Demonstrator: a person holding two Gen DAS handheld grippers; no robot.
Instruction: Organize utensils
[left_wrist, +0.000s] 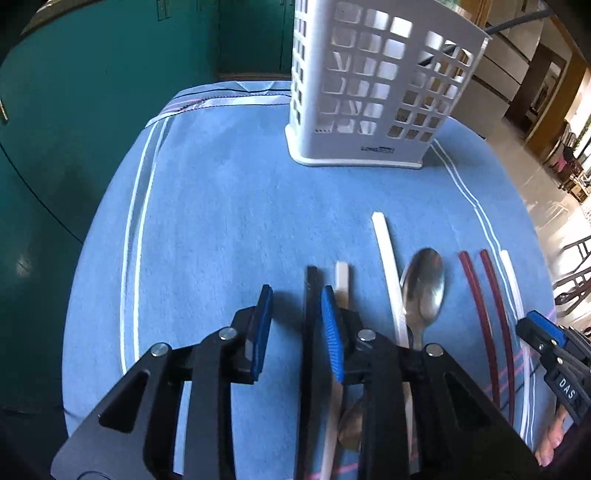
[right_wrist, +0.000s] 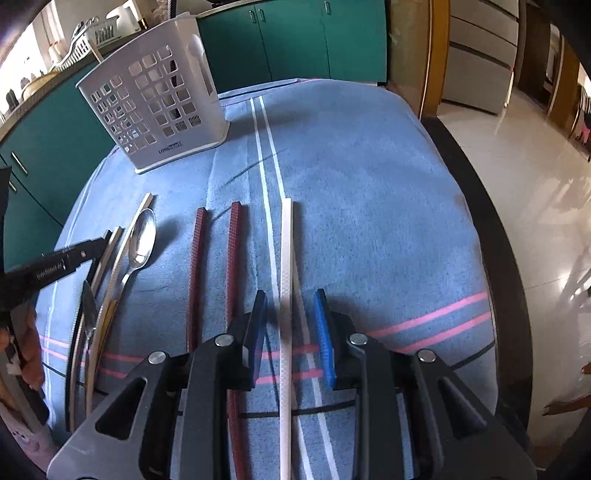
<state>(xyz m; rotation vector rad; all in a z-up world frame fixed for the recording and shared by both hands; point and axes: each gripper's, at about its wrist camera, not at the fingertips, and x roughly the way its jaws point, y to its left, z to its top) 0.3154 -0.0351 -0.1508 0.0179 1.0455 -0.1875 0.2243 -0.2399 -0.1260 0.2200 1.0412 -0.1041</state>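
A white slotted utensil holder (left_wrist: 373, 92) stands upright at the far side of a blue towel (left_wrist: 221, 206); it also shows in the right wrist view (right_wrist: 155, 99). Utensils lie in a row: a black stick (left_wrist: 312, 295), a cream stick (left_wrist: 341, 280), a white stick (left_wrist: 386, 258), a metal spoon (left_wrist: 423, 284), two dark red sticks (left_wrist: 484, 317) and a white stick (right_wrist: 286, 295). My left gripper (left_wrist: 297, 314) is open, with the black stick just inside its right finger. My right gripper (right_wrist: 290, 325) is open, straddling the rightmost white stick.
Green cabinets (left_wrist: 92, 110) stand behind and left of the table. The dark table edge (right_wrist: 491, 258) runs on the right, with shiny floor (right_wrist: 535, 184) beyond. A second spoon (right_wrist: 88, 310) lies among the left sticks.
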